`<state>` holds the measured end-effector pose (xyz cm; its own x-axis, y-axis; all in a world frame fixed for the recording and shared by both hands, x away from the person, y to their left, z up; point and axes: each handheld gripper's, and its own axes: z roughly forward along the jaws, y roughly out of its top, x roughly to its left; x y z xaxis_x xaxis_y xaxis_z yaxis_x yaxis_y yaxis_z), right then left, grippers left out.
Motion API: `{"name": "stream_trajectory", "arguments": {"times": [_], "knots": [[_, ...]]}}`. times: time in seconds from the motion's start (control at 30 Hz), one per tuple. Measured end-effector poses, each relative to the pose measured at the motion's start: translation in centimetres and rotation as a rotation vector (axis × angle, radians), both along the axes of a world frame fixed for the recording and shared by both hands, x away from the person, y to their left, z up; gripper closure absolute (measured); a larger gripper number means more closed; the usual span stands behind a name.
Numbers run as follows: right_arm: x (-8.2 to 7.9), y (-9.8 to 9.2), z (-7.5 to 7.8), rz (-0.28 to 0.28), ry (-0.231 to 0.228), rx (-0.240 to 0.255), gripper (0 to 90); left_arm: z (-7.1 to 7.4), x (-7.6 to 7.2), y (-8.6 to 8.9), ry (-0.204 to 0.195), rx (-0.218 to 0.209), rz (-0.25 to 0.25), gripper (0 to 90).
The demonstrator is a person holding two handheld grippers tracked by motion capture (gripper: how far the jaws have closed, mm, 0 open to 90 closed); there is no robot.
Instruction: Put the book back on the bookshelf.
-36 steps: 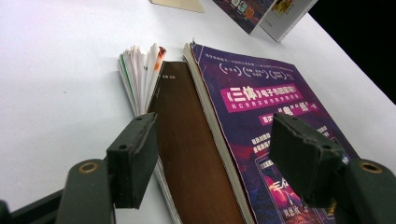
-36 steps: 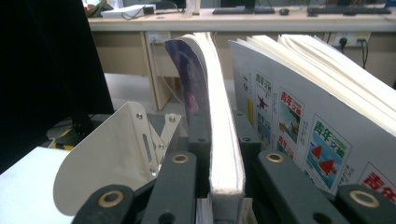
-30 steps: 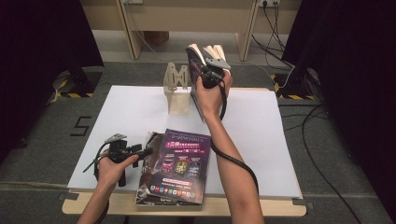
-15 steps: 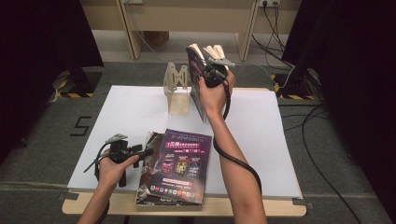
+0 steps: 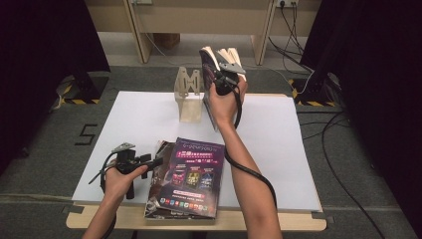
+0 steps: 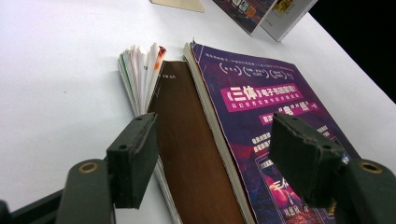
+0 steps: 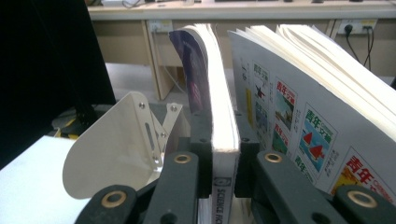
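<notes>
- Black jaws of the right gripper [image 7: 219,168] have just been closing and now clamp the purple-covered upright book [image 7: 219,126], held at the white table's [image 5: 308,149] far edge by a raised, outstretched forearm.
- Just beside it stand white magazines with colourful cover panels [image 7: 299,121] and a pale wooden bookend [image 5: 188,97].
- The left gripper [image 6: 210,154], held low near the front-left corner, has its jaws apart over a flat purple magazine [image 5: 191,177] and a brown-covered book [image 6: 187,154], touching neither.

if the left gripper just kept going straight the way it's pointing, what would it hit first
Probably the brown book lying between its open fingers, with the purple magazine overlapping it; depth is hard to judge.
</notes>
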<state>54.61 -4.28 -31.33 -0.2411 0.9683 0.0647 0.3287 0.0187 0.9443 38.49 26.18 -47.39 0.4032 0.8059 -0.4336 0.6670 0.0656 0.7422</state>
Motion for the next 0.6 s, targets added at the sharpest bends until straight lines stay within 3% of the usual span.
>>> {"name": "stream_trajectory", "arguments": {"times": [0.37,0.6], "knots": [[0.01,0.25,-0.02,-0.024,-0.095,0.016,83.4,-0.04,-0.01,0.04,0.0,0.0,0.0,31.9],[0.32,0.44,-0.78,-0.03,-0.104,0.007,83.3,-0.03,-0.02,0.14,-0.002,0.0,0.001,31.9]]}}
